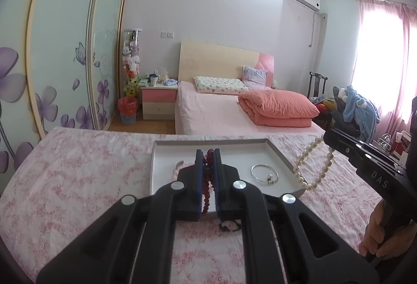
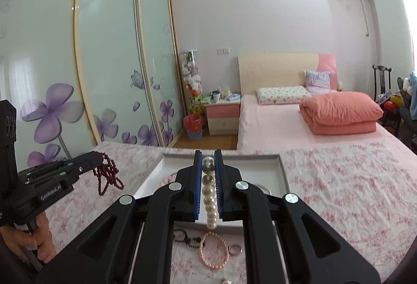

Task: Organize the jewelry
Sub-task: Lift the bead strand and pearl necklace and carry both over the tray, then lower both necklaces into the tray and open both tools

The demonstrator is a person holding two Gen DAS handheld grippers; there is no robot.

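Observation:
My left gripper (image 1: 208, 153) is shut on a dark red bead bracelet (image 1: 207, 179), held above the white tray (image 1: 281, 153); the bracelet also hangs from it in the right wrist view (image 2: 106, 177). My right gripper (image 2: 208, 153) is shut on a white pearl bracelet (image 2: 209, 192), which dangles at the tray's right edge in the left wrist view (image 1: 310, 166). A silver bangle (image 1: 264, 173) and a pink item (image 1: 175, 173) lie in the tray. A pink bead bracelet (image 2: 214, 250), a dark bead bracelet (image 2: 186, 238) and a small ring (image 2: 235, 249) lie on the floral cloth.
The tray sits on a table covered in pink floral cloth (image 1: 78, 179). Beyond it stand a pink bed (image 1: 221, 109), a nightstand (image 1: 159, 101), a red bin (image 1: 127, 109) and sliding wardrobe doors (image 2: 78, 62). A chair with clothes (image 1: 357, 109) stands at right.

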